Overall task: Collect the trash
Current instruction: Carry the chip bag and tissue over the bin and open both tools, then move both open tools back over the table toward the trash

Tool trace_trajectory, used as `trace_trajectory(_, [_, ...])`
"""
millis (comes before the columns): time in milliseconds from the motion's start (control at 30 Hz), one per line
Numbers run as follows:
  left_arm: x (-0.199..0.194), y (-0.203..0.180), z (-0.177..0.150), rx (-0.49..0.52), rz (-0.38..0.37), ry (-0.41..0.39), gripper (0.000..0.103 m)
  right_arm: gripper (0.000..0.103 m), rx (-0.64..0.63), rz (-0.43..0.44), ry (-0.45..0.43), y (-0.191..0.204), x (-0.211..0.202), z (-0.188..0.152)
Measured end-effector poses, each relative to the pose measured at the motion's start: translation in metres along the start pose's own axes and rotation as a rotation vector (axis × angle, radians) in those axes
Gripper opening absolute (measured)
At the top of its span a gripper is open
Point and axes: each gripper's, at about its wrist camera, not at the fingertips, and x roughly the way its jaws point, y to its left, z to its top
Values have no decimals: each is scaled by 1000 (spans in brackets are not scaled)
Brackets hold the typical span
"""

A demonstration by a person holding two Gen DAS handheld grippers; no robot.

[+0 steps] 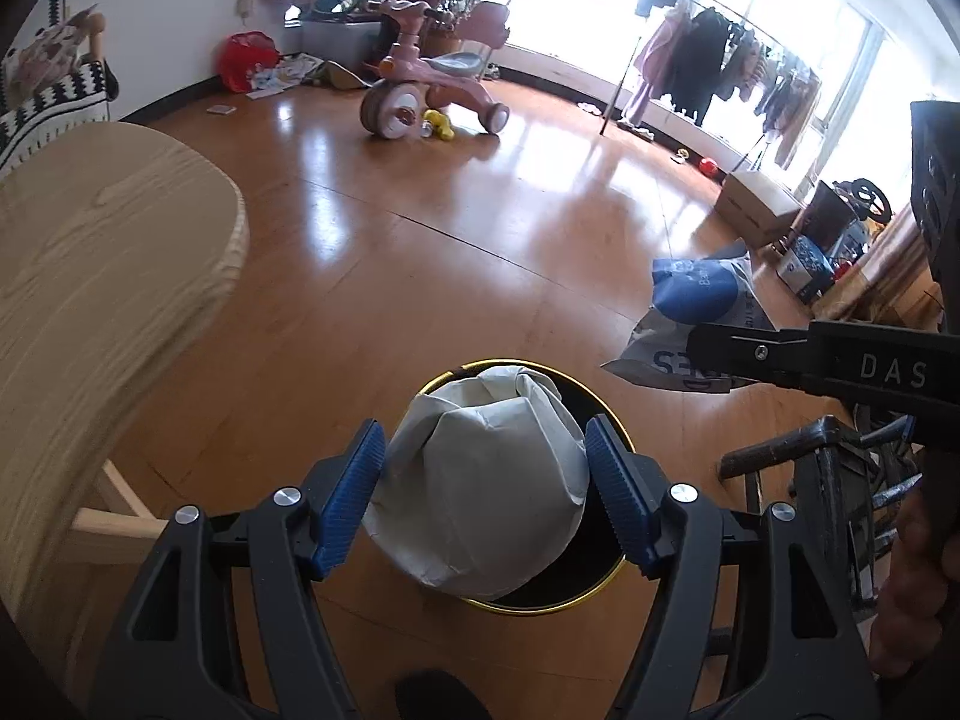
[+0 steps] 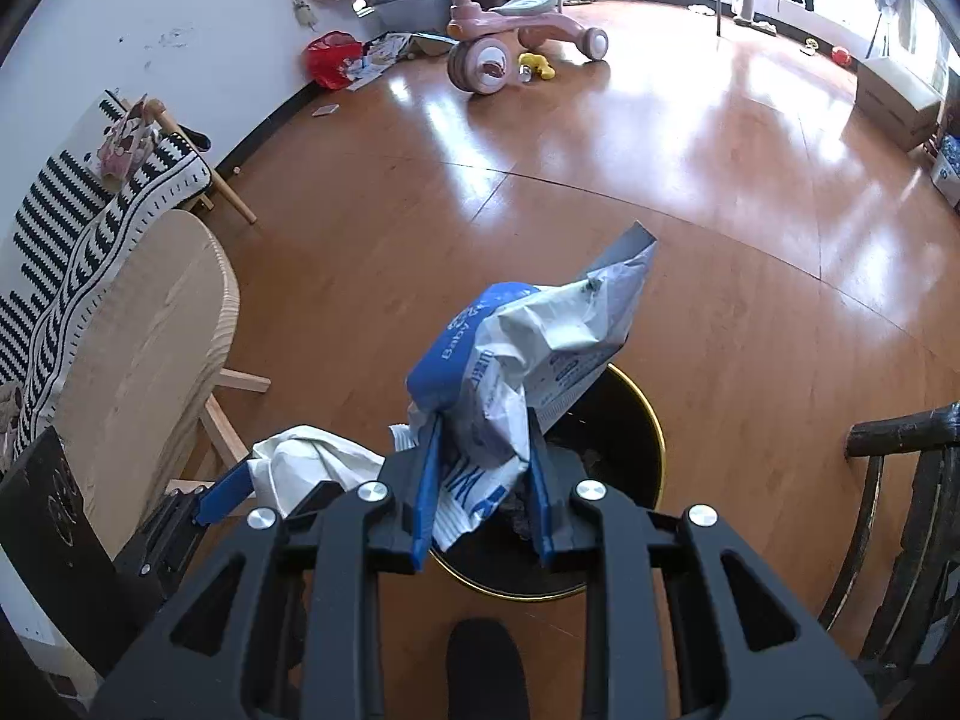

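Note:
A crumpled white paper wad [image 1: 486, 480] sits between the blue pads of my left gripper [image 1: 485, 495], right above a black trash bin with a gold rim [image 1: 606, 585]. The pads stand beside the wad with small gaps, so the jaws look open. My right gripper [image 2: 483, 492] is shut on a crumpled blue and white baby wipes wrapper [image 2: 522, 354] and holds it above the same bin [image 2: 642, 420]. The wrapper [image 1: 696, 312] and the right gripper also show at the right of the left wrist view. The paper wad [image 2: 312, 462] and left gripper show at lower left of the right wrist view.
A light wooden chair [image 1: 102, 276] stands left of the bin. A dark wooden chair [image 2: 912, 516] stands at the right. A pink tricycle [image 1: 432, 84], toys, a clothes rack [image 1: 720, 66] and boxes [image 1: 762, 204] lie across the wooden floor.

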Motion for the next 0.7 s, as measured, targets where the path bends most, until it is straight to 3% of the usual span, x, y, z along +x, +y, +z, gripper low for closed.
trace_trajectory(367, [11, -4, 6, 1, -22, 13, 70, 27, 15, -9, -7, 1, 3, 7])
trace_trajectory(400, [11, -3, 6, 1, -25, 13, 72, 41, 21, -13, -11, 1, 2, 7])
trace_trajectory(467, [11, -5, 7, -3, -35, 10, 88, 70, 30, -15, -31, 2, -1, 7])
trace_trajectory(700, [7, -1, 6, 1, -26, 6, 89, 71, 14, -10, -56, 11, -10, 7])
